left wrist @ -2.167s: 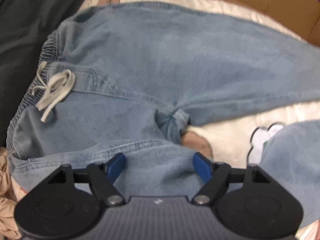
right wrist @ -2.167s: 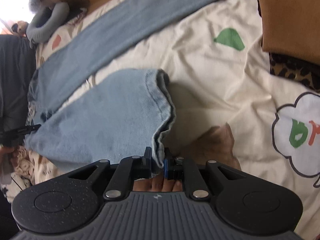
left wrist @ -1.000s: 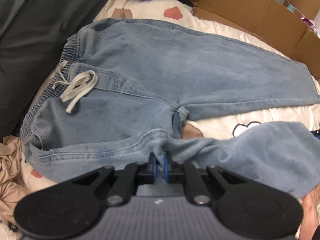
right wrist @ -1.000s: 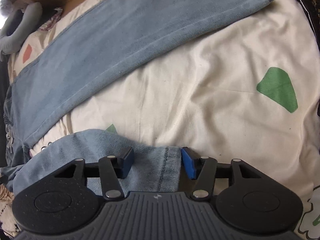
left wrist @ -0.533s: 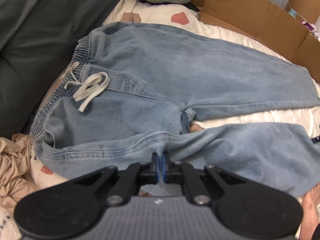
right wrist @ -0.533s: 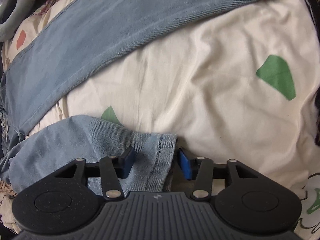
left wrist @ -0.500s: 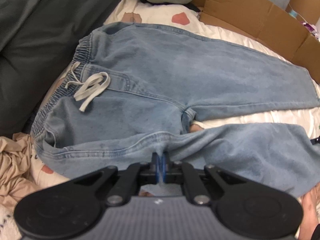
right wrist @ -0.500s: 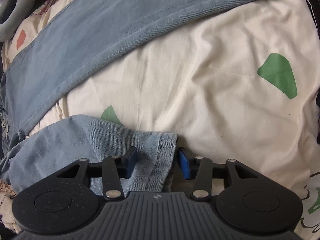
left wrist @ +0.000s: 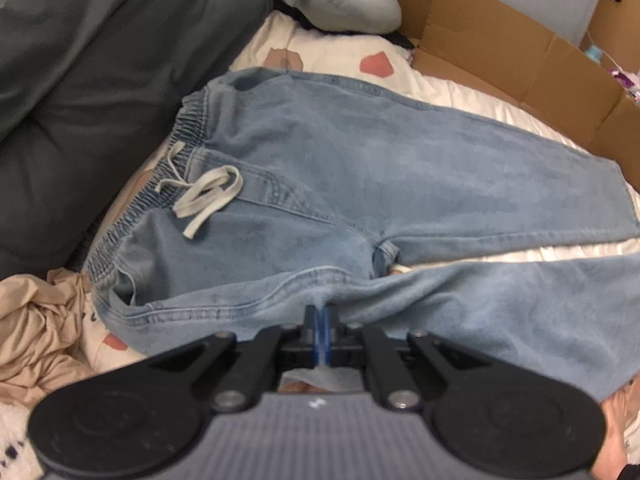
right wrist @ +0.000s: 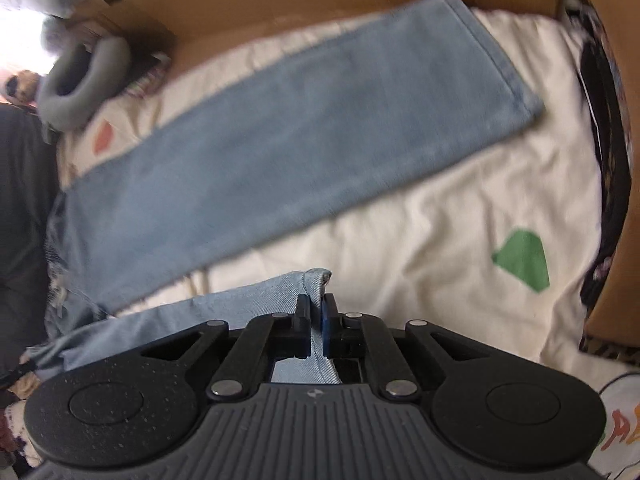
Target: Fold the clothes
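Item: light-blue denim drawstring jeans, spread on my cream patterned bedsheet. My left claw is clamped on the near leg's outer seam. My right claw is clamped on that leg's hem.

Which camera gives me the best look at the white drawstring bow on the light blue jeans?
Left wrist view: the white drawstring bow lies unobstructed at the waistband of the light blue jeans. The right wrist view shows only the legs, no drawstring.
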Available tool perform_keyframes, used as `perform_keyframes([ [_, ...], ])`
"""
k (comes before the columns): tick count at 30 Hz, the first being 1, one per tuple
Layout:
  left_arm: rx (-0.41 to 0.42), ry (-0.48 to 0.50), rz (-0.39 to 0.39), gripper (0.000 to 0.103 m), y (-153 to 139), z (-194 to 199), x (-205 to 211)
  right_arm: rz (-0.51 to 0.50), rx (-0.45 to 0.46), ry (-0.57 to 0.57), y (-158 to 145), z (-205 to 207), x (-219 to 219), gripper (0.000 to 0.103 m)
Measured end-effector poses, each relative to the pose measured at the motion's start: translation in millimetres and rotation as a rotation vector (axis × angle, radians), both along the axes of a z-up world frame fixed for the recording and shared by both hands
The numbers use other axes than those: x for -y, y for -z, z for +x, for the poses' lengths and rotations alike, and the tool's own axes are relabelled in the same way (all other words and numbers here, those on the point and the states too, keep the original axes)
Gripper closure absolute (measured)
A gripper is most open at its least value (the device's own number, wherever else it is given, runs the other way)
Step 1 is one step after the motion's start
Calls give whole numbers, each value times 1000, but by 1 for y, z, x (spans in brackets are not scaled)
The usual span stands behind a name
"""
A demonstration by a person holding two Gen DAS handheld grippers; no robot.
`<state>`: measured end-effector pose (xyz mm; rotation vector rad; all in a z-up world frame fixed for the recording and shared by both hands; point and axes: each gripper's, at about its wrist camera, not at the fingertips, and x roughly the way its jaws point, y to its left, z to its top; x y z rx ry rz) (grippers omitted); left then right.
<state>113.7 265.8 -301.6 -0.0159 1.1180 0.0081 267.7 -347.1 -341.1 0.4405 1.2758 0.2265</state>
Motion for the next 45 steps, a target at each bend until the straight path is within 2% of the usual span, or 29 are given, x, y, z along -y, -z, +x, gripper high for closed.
perform_keyframes([
  [6,18,-53,-20,101,-12,-8,-15,37,103,-9,-47,14,-13,101],
  [17,76,-153,-54,101,-37,-22,-41,90,274,-47,-145,63,-52,103],
  [22,105,-183,-90,101,-47,-36,-50,115,338,-54,-179,63,-58,103],
  [25,96,-169,-100,101,-45,-46,-46,113,362,-51,-187,53,-52,103],
  [29,72,-153,-122,101,-33,-62,-38,90,357,-40,-174,33,-30,103],
  [35,18,-123,-137,101,-10,-84,-25,80,300,-1,-131,-8,9,103],
  [45,-64,-91,-119,102,19,-106,-23,26,158,-8,-80,-93,48,103],
])
